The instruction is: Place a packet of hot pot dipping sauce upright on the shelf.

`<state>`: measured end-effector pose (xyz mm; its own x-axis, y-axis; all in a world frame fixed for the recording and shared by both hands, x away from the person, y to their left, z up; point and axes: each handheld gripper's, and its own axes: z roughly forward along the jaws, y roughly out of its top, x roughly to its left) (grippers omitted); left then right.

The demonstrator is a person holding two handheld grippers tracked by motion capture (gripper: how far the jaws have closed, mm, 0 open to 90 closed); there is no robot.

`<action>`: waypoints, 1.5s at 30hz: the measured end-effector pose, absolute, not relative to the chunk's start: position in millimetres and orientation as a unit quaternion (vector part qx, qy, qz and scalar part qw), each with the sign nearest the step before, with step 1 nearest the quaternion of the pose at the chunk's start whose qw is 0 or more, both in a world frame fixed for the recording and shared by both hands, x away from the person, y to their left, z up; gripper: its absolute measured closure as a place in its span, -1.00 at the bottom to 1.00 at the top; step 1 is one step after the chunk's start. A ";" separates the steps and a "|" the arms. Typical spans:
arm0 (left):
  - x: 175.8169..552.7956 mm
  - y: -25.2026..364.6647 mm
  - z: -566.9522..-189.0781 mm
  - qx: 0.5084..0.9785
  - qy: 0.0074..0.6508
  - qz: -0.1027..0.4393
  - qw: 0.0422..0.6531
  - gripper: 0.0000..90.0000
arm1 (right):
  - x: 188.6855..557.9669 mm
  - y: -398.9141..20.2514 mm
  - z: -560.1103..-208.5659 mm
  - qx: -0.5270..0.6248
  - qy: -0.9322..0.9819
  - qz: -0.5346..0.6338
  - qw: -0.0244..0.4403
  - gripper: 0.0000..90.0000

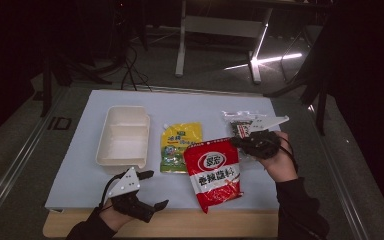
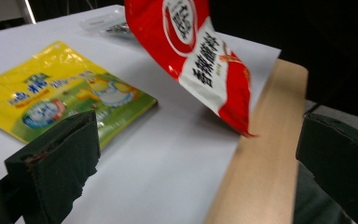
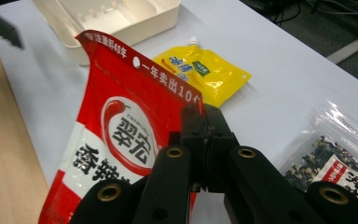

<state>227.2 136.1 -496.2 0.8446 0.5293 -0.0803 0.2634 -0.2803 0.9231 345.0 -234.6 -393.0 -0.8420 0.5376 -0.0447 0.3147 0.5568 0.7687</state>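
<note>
A red snack bag [image 1: 214,172] with white lettering hangs tilted above the front of the white board, its lower end over the wooden edge. My right gripper [image 1: 236,142] is shut on its upper right corner; in the right gripper view the jaws [image 3: 205,135] pinch the red bag [image 3: 116,140] at its edge. At the front left, my left gripper [image 1: 157,188] is open and holds nothing. In the left gripper view it [image 2: 196,154] looks across the board at the lifted red bag [image 2: 200,56].
A cream two-compartment tray [image 1: 122,135] sits at the left of the white board [image 1: 80,170]. A yellow spouted pouch [image 1: 180,145] lies flat beside it. Behind my right hand lies a clear bag of dark dried bits [image 1: 240,122]. The wooden table edge [image 1: 180,227] runs along the front.
</note>
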 end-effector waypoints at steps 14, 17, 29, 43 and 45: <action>274.1 93.8 -475.1 0.809 0.235 0.104 0.528 -0.64 | 329.4 -232.9 -379.7 0.225 0.873 0.407 0.143 0.98; 292.4 80.4 -474.9 0.810 0.248 0.090 0.524 -0.56 | 325.2 -232.6 -377.9 0.222 0.873 0.410 0.144 0.98; 297.9 53.9 -473.4 0.817 0.181 0.086 0.540 0.27 | 319.8 -233.7 -372.1 0.215 0.872 0.415 0.144 0.98; 288.9 47.2 -452.7 0.844 0.161 0.059 0.508 1.00 | 310.5 -242.0 -368.3 0.211 0.869 0.423 0.144 0.97; 286.7 47.1 -450.1 0.845 0.157 0.055 0.509 1.00 | 309.7 -242.4 -367.9 0.210 0.868 0.425 0.145 0.97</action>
<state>286.7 47.1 -450.1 0.9448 0.3209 -0.0665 0.2086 -0.4326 0.8771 309.7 -242.4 -367.9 -0.8696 0.4883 -0.0731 0.2420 0.5506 0.7989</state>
